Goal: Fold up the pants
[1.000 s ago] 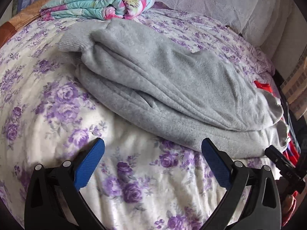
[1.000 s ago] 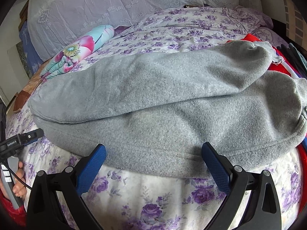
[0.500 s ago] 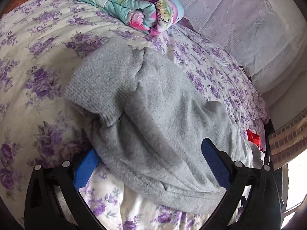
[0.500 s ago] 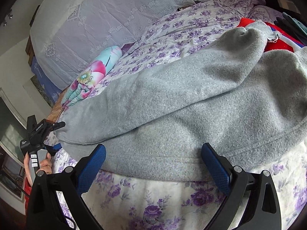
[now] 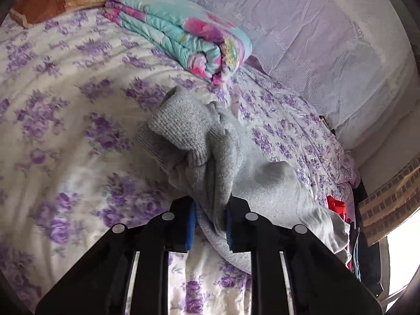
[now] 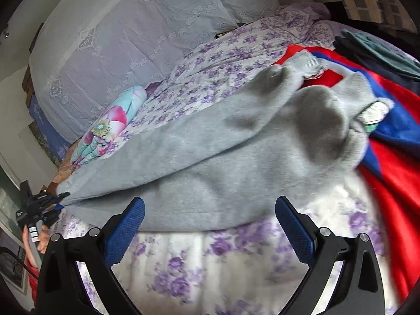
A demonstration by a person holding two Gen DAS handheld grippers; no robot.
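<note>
Fuzzy matt fleece pants (image 5: 265, 183); ribbed cuffs

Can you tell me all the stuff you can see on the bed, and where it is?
pants: one, grey, across the middle of the bed, cuff end pinched in the left gripper
bedsheet: one, white with purple flowers, covering the bed
folded blanket: one, turquoise and pink floral, at the far side by the pillows
pillows: pale lilac lace, number unclear, along the head of the bed
red and blue cloth: one pile, past the pants' waist end
left gripper: black with blue pads, just closed on the pants
right gripper: black with blue pads, open, holding nothing, near the pants' edge
</note>
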